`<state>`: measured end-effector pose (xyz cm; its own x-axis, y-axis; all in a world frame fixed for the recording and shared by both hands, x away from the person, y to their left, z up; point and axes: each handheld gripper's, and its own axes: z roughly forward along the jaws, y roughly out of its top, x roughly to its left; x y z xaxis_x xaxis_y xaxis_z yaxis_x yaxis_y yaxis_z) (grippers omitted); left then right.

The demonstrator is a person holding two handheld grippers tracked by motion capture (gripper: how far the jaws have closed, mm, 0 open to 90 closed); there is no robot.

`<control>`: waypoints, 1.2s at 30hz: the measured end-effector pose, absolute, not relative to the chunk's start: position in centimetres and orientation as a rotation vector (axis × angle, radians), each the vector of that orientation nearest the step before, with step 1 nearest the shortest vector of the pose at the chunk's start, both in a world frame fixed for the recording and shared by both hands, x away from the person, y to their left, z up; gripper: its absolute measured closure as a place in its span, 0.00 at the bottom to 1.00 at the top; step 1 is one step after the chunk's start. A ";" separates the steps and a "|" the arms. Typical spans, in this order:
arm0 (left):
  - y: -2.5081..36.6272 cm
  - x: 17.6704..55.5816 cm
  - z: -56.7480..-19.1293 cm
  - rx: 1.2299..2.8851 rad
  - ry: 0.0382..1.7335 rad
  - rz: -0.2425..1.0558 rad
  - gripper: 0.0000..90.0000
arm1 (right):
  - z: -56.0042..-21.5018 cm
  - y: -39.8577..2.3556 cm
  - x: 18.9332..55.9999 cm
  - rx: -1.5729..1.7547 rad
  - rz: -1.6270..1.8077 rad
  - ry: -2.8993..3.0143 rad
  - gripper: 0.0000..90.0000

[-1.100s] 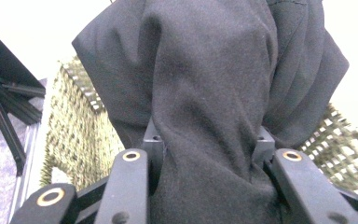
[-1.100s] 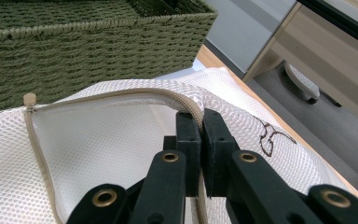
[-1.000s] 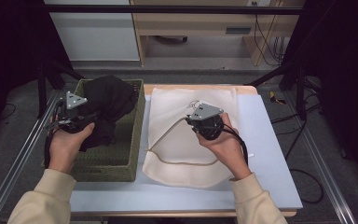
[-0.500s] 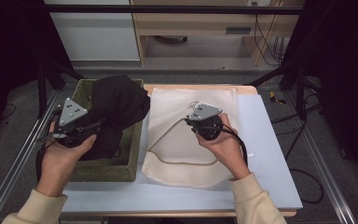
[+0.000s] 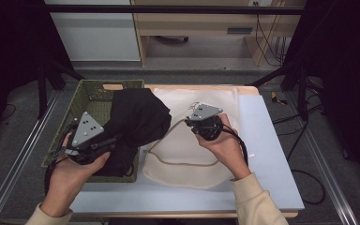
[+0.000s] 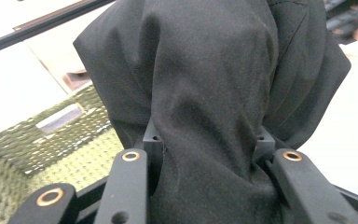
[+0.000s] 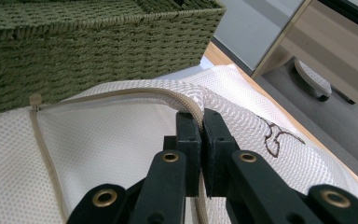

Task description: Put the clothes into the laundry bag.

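A black garment [image 5: 136, 122] hangs bunched from my left gripper [image 5: 105, 143], lifted over the right side of the green woven basket [image 5: 68, 136]. In the left gripper view both jaws press into the black garment [image 6: 209, 93], which hides the space between them. A cream mesh laundry bag [image 5: 187, 154] lies flat on the table. My right gripper [image 5: 201, 126] is shut on the bag's zipper edge [image 7: 186, 105] and holds its rim raised. The mesh bag [image 7: 102, 144] spreads beneath the jaws, with the basket [image 7: 88, 42] beyond it.
The bag rests on a pale blue tabletop [image 5: 272, 150] with a bare strip along its right side. A metal frame rail [image 5: 23, 154] runs down the left. A wooden desk [image 5: 201, 23] and cables stand beyond the table's far edge.
My left gripper has drawn back toward the near left and risen a little, pulling the black garment up and rightward toward the mesh bag. The right gripper has kept still.
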<state>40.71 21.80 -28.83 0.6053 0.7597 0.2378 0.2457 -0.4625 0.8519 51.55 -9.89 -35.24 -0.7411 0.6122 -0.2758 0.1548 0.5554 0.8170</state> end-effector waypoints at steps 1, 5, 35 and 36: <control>21.6 40.4 -28.9 2.007 0.783 0.783 0.68 | -35.2 -9.9 51.6 0.621 1.118 2.246 0.97; 20.9 39.6 -29.2 2.023 0.739 0.767 0.68 | -35.1 -9.8 51.8 0.647 1.145 2.253 0.97; 16.1 39.5 -31.2 2.115 0.611 0.644 0.68 | -32.9 -9.9 53.6 0.658 1.137 2.334 0.97; 16.1 39.5 -31.3 2.120 0.608 0.643 0.68 | -32.8 -9.9 53.6 0.658 1.132 2.338 0.97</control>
